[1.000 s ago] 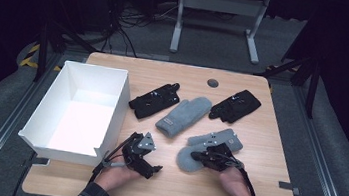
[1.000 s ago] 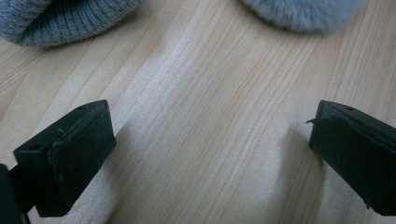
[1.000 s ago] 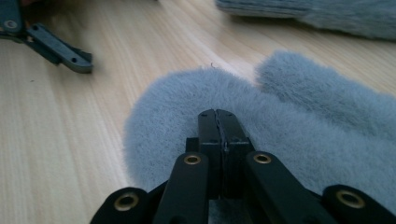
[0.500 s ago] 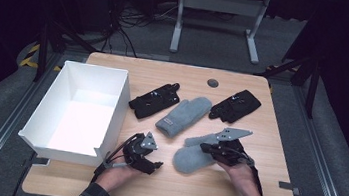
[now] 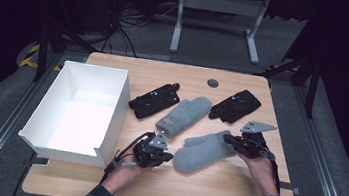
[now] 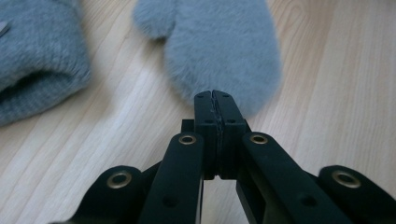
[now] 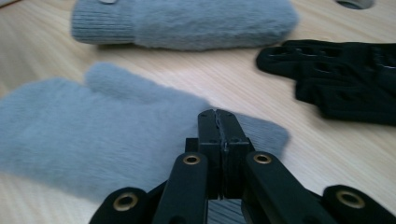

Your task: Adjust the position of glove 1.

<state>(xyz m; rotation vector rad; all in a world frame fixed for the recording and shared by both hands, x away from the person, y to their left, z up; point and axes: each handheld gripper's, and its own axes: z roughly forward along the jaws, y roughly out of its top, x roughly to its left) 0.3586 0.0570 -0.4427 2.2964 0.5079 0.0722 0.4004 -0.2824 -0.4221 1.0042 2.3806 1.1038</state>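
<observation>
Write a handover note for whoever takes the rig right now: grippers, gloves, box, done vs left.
Left gripper: jaws have just been closing, now shut at the near grey mitten's fingertip end; grip unclear.
Right gripper: shut at that mitten's cuff end; grip unclear.
Second grey mitten and two black gloves lie on the table.
White box: nothing visible inside.
Left, probably: all four gloves into the box.
</observation>
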